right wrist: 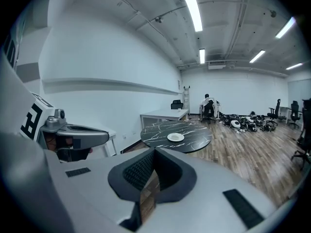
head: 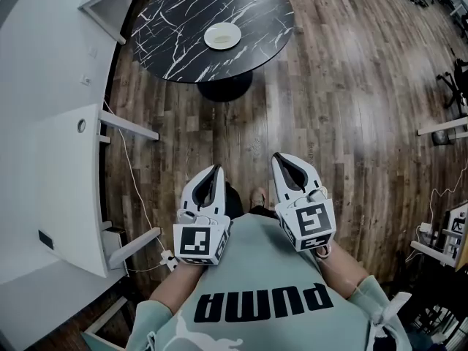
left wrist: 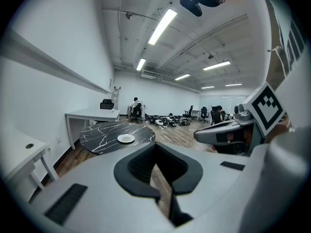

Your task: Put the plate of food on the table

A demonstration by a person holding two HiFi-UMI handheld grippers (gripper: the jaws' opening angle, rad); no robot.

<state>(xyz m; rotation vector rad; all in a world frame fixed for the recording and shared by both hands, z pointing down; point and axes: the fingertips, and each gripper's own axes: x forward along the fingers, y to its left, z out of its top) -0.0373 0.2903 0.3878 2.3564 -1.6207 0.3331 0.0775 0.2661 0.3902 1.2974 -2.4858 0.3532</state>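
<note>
The small round white plate (head: 222, 36), its food too distant to confirm, sits on the round black white-veined marble table (head: 175, 28) well ahead of the jaws, so the left gripper (head: 216, 169) and right gripper (head: 278, 157) idle beside each other, jaws pressed together on nothing.

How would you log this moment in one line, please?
plate: on table | left gripper: shut, empty | right gripper: shut, empty
</note>
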